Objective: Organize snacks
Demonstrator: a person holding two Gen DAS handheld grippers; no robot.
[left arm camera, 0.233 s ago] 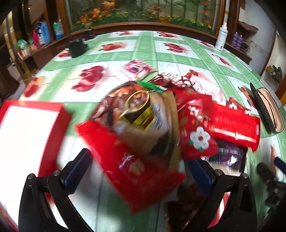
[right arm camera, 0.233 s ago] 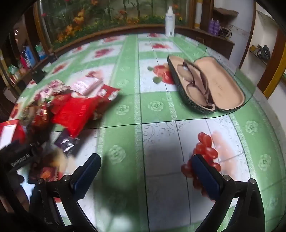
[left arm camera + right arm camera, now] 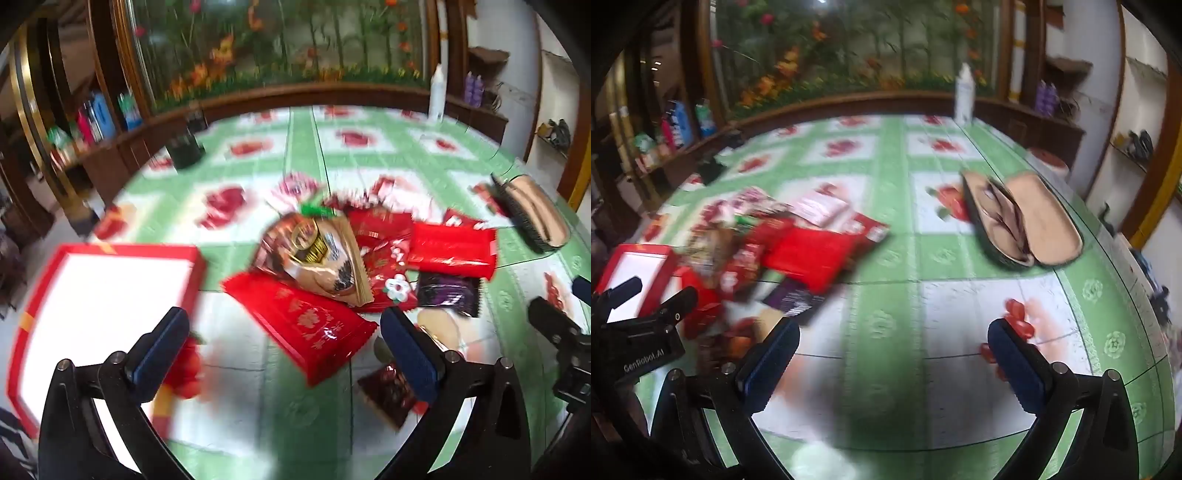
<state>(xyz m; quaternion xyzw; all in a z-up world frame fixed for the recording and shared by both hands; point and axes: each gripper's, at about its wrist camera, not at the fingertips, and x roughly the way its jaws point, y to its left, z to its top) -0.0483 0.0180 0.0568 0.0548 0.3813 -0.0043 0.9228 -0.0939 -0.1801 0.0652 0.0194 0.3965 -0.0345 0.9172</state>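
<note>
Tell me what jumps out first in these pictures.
A heap of red snack packets lies mid-table, a brown bag on top. A red box with a white inside sits to their left. An open glasses case lies apart on the right.

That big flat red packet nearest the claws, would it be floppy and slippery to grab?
The long red packet looks like glossy film with highlights on it, so it is probably slick. It lies flat and thin on the tablecloth, so it likely bends when lifted by one end. It looks light for its size and should slide, not roll.
</note>
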